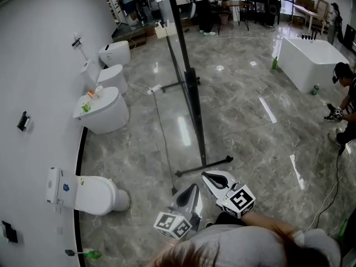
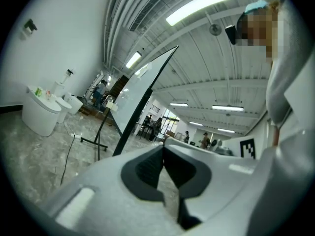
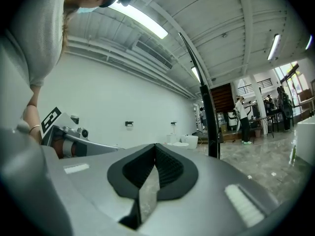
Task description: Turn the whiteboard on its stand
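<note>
Your left gripper (image 2: 163,146) has its jaws closed tip to tip, with nothing between them. Beyond them you see the whiteboard (image 2: 142,87) nearly edge-on on its black stand (image 2: 102,127). Toilets (image 2: 42,113) line the white wall at left.

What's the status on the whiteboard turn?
Left gripper shut, empty; right gripper shut, empty. Whiteboard untouched, edge-on ahead on its stand. Cable trails on the floor beside the stand's near foot.
</note>
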`<state>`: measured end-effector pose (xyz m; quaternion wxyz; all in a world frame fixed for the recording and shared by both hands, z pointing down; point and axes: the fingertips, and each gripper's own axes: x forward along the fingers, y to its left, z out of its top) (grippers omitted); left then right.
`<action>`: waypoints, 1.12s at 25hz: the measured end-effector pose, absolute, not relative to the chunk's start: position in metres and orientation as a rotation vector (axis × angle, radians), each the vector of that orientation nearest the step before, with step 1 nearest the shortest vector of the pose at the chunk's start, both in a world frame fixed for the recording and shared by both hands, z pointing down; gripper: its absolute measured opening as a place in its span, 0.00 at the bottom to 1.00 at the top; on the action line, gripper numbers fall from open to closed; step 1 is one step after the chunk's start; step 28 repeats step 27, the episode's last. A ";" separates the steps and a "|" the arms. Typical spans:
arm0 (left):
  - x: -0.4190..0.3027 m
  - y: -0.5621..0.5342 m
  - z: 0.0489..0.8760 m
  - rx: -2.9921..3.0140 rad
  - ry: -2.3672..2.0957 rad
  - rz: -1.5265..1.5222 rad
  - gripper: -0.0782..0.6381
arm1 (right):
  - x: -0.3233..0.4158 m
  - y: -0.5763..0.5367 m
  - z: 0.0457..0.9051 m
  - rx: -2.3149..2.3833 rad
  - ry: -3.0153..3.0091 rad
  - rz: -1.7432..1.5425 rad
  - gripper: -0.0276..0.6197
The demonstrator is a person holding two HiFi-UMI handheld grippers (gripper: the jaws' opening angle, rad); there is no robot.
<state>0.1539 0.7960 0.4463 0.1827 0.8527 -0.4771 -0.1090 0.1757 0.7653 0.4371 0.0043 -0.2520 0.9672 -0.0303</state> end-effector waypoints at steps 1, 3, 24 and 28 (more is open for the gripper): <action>0.155 0.797 0.447 2.404 -1.351 -0.306 0.11 | 0.176 0.767 0.438 -0.785 3.043 -0.080 0.05; 0.156 0.800 0.446 2.403 -1.361 -0.304 0.11 | 0.177 0.771 0.439 -0.783 3.053 -0.071 0.05; 0.173 0.798 0.440 2.423 -1.382 -0.300 0.11 | 0.193 0.769 0.436 -0.757 3.045 -0.076 0.05; 0.176 0.798 0.440 2.415 -1.384 -0.298 0.11 | 0.195 0.770 0.437 -0.751 3.053 -0.081 0.05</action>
